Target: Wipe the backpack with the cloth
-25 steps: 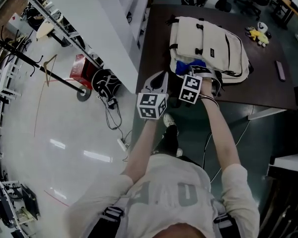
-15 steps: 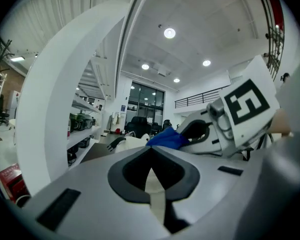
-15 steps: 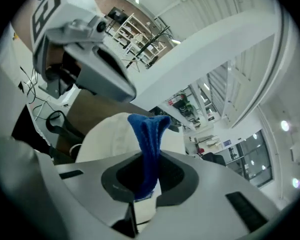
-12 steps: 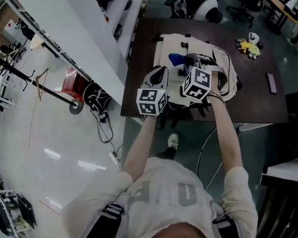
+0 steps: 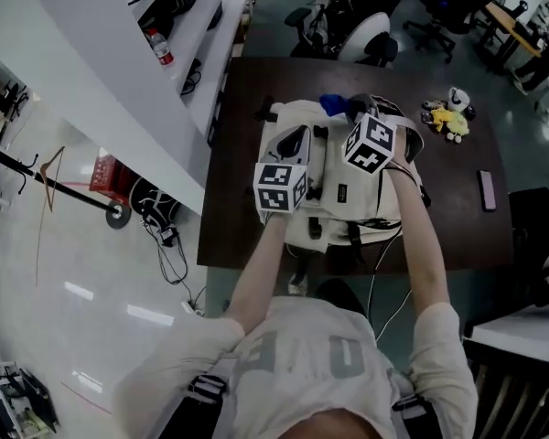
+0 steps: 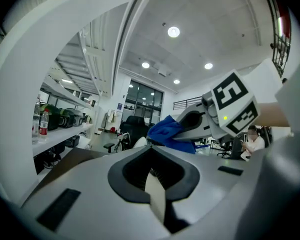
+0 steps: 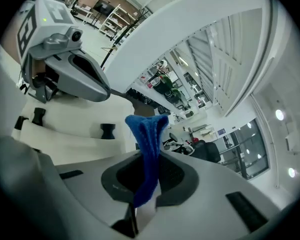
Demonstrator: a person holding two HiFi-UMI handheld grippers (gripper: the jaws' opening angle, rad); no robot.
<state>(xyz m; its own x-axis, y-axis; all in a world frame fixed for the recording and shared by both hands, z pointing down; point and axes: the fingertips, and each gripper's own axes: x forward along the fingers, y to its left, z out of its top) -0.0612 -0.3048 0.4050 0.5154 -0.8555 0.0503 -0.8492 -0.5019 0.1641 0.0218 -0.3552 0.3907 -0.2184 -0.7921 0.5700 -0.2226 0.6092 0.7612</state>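
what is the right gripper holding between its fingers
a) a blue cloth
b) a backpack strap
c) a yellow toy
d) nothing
A: the right gripper view shows the blue cloth clamped in the right gripper, sticking up out of it, with the cream backpack beyond.
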